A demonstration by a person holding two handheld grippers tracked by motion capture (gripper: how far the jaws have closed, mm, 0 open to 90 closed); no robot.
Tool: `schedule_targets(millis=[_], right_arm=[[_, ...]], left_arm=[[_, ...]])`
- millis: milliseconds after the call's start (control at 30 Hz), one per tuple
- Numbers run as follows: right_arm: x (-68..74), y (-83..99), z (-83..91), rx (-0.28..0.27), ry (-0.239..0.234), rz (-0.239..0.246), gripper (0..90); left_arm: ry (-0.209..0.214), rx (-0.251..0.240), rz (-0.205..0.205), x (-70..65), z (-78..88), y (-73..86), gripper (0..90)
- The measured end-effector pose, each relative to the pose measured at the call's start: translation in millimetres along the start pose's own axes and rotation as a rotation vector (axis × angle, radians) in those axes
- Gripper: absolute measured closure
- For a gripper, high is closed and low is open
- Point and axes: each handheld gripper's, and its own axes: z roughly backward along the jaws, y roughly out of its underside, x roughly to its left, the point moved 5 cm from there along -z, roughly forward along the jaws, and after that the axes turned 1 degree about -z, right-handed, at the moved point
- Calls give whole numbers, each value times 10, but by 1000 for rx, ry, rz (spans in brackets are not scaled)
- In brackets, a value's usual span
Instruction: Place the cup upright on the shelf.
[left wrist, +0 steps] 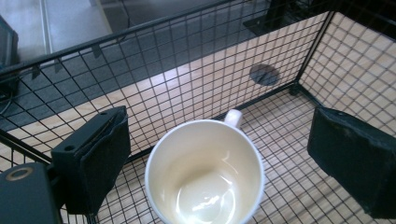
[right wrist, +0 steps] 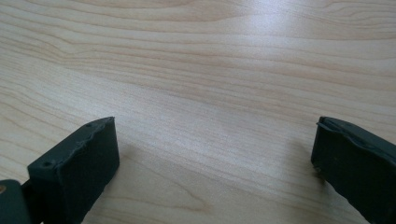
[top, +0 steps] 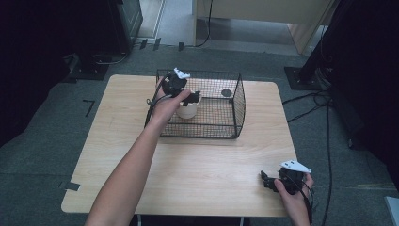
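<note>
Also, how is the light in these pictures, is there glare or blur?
High view: dim, with dark corners. Left gripper view: sharp, with a glossy reflection inside the mug. Right gripper view: a pale sheen on the table, and the near jaws look slightly soft.

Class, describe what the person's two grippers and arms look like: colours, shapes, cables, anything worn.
Both grippers are black. The left gripper and the right gripper each carry a pale three-cornered plate on top and trail a black cable. Each has two blocky black jaws with flat pads and small screw holes, seen close in the gripper views. The forearms are bare, with no sleeves or gloves in the high view.
</note>
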Motion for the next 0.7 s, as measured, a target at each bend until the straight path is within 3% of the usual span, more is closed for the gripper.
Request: schedule_targets(millis=[167, 200, 367, 700], right_arm=[[0, 0, 0, 0, 0, 0, 5], [0, 0, 0, 0, 0, 0, 5], [0, 0, 0, 0, 0, 0, 5], [3, -1, -5, 3, -4, 4, 0]], left_arm=[[0, -11, -23, -71, 157, -1, 69], [-14, -3, -44, -72, 189, 26, 69], [-28, 10, -45, -31, 288, 115, 69], [-29, 7, -100, -78, 574, 275, 27]])
